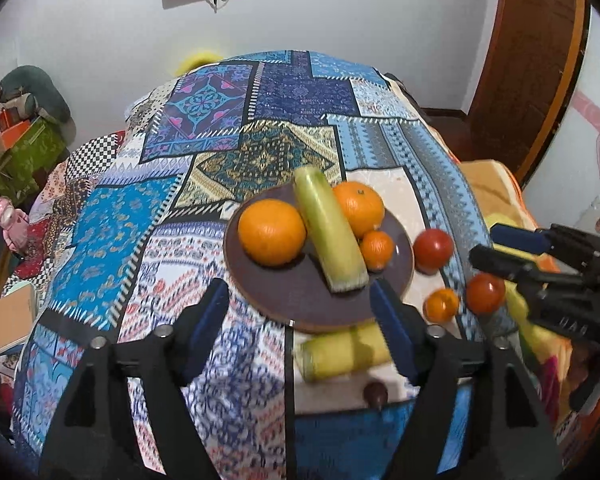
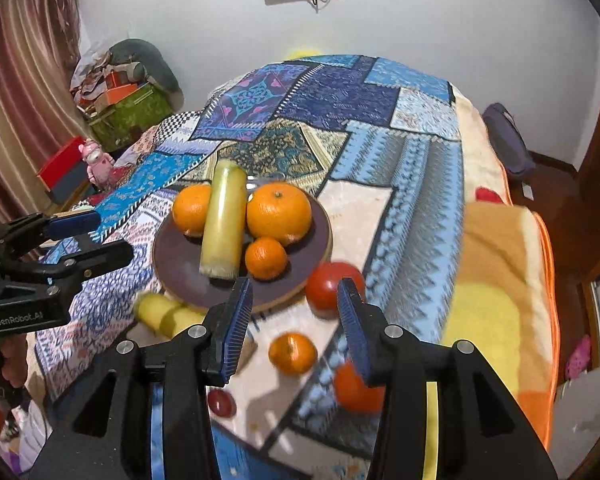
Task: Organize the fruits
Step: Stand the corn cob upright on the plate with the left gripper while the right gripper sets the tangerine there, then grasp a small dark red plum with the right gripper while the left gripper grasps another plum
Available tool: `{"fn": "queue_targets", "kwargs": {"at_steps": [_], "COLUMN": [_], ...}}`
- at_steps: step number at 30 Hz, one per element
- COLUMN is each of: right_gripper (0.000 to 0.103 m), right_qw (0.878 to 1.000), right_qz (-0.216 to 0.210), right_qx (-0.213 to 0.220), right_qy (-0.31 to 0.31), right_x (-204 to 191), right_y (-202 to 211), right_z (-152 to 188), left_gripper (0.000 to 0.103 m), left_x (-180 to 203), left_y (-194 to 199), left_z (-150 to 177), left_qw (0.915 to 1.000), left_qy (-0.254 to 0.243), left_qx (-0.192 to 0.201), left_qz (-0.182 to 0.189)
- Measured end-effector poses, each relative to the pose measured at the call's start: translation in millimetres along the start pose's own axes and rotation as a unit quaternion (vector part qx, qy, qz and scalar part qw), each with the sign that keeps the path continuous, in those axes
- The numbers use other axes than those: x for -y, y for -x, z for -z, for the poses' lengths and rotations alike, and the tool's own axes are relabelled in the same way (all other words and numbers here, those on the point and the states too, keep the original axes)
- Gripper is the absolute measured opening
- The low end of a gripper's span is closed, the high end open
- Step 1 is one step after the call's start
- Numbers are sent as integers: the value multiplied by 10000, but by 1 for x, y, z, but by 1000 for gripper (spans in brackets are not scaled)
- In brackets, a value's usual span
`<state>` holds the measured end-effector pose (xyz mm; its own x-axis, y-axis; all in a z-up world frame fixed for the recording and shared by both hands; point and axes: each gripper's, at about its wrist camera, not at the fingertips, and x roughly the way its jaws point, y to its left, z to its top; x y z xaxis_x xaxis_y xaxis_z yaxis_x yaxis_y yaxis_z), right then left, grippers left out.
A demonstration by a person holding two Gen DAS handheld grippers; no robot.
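A round, matte brown plate on the patchwork bedspread carries dimpled oranges and a ribbed pale-green stalk. Left gripper and right gripper both have ridged blue jaws wide apart, empty.

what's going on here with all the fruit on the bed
A person with two handheld grippers is gathering fruit onto a brown plate. It already holds three oranges and a pale green stalk. Both the left gripper and right gripper are open and empty. Two tomatoes, a small orange and another stalk piece lie on the blanket.

loose tomato and orange crowd plate's near rim.
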<state>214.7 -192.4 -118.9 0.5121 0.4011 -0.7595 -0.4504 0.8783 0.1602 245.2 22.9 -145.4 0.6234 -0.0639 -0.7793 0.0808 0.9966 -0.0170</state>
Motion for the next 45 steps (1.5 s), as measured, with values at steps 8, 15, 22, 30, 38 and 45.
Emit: {"fn": "queue_targets", "kwargs": {"at_steps": [8,15,22,30,38,45], "right_gripper": [41,41,28,21,18,17], "right_qw": [9996,9981,9959,9948,9947,9957], "right_qz": [-155,-398,-559,-617,-677,-692], "right_qx": [-222,-474,-694,-790,-749,-609], "right_qy": [-22,62,141,186,179,85], "right_x": [-10,-30,-38,-42,-43,-39], "right_y": [5,-5,-23,-38,-40,-30], "right_z": [34,59,68,66,67,65], "left_gripper": [79,75,46,36,16,14], "left_x": [9,24,31,40,45,38], "left_y": [4,-4,-23,-36,-44,-36], "left_z": [36,67,78,75,72,72], "left_qw": [9990,9972,9941,9937,9936,9941], "left_qy": [-1,-61,-97,-213,-273,-150], "left_qx": [-352,-599,-875,-873,-868,-798], "left_qz": [281,444,627,667,669,717]}}
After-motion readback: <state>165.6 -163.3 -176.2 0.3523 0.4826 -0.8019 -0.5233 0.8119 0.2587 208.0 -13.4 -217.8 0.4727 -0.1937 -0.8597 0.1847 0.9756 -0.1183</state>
